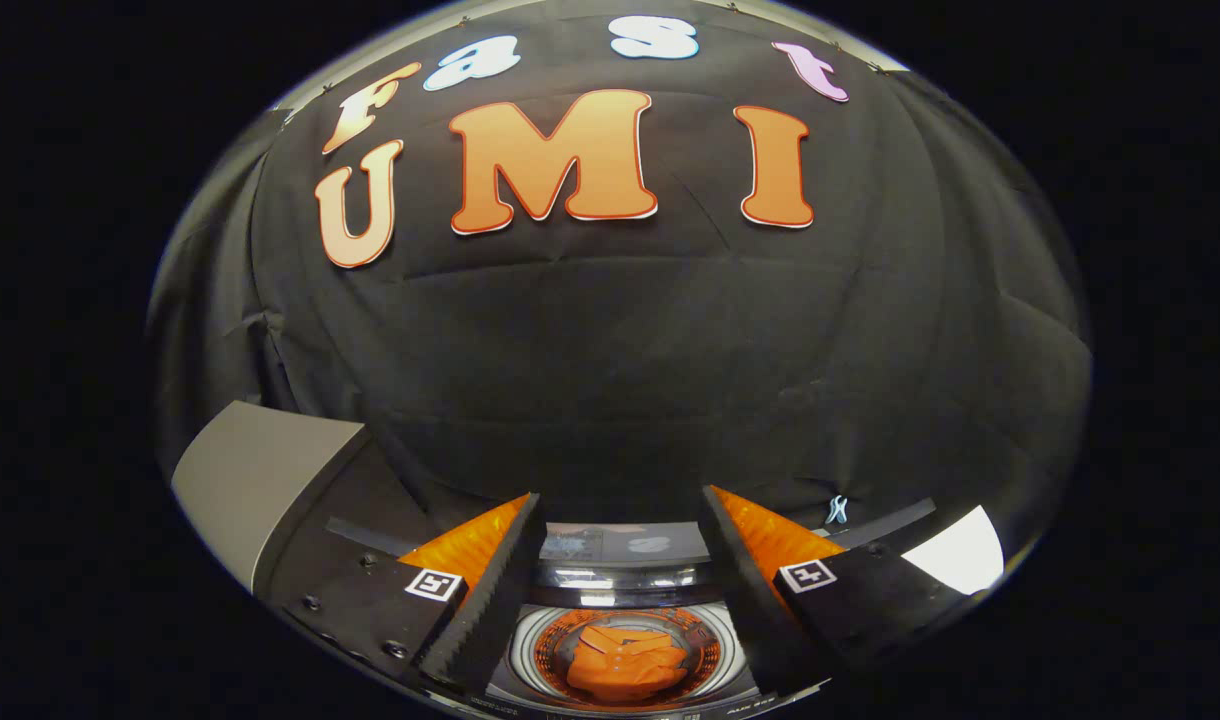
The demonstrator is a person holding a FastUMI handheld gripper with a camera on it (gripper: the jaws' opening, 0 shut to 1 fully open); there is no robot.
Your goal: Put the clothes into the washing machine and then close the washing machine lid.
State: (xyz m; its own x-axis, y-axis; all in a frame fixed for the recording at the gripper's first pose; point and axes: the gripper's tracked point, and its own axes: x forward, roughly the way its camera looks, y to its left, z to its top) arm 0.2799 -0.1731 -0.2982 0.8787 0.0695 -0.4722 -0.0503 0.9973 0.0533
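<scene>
An orange garment [625,660] lay inside the drum of the washing machine [620,575] as the tongs [620,520] hovered above it, spread wide and holding nothing

Orange clothes [625,665]; washing machine [530,650] drum silver.

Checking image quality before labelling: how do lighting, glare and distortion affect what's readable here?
Gripper view: fisheye bends the booth wall into a dome; the orange garment in the washing machine drum is well lit and sharp between the open gripper fingers; glare streaks the drum's chrome rim; the grey lid stands beside them, evenly lit.
</scene>
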